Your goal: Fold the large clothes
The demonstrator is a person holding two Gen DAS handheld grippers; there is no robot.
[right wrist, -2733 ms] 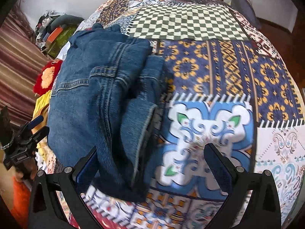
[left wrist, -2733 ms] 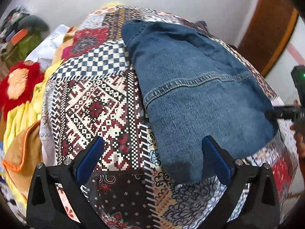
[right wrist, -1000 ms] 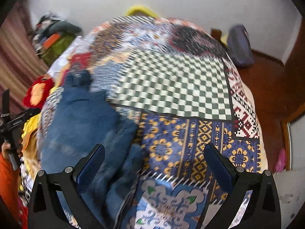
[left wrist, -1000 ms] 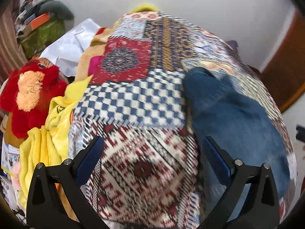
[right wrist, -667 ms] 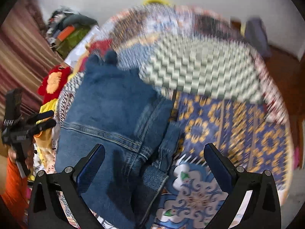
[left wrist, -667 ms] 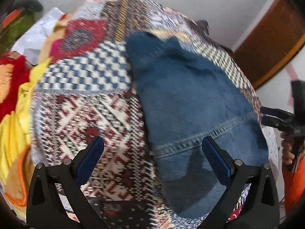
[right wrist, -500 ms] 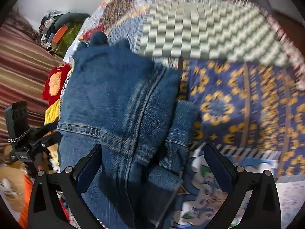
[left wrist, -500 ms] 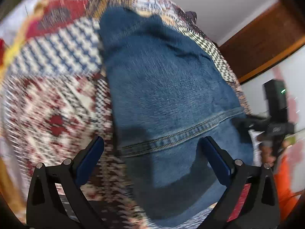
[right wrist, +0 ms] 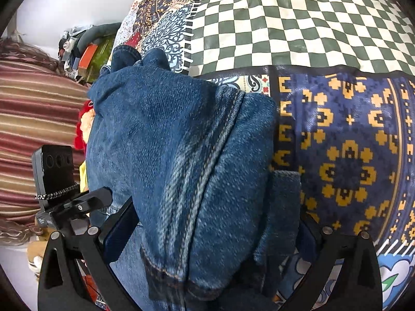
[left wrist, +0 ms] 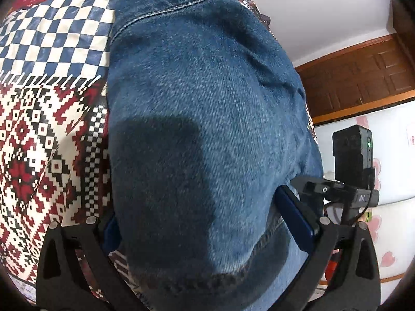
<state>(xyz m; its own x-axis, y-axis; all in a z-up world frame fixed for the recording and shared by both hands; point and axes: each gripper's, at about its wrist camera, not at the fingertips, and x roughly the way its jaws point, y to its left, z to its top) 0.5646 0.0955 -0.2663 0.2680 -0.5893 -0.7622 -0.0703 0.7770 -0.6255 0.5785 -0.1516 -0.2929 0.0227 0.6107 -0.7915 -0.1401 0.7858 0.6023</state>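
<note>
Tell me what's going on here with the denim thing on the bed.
A person is folding blue jeans on a patchwork quilt, one handheld claw per hand. The left claw and right claw both sit at the near end of the folded denim, open, with the fabric bulging between their fingers. Neither looks clamped shut. The left view catches the right claw at the jeans' right edge. The bundle looks mostly folded, thick and layered.

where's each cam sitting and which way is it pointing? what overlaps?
Left wrist: on the left gripper, looking forward along its jaws over the jeans on the quilt; the right gripper shows at right.
Right wrist: on the right gripper, looking forward over the jeans and quilt; the left gripper shows at left.
Shared: jeans, quilt, and each view catches the other gripper. Both jaws straddle the denim, open.
</note>
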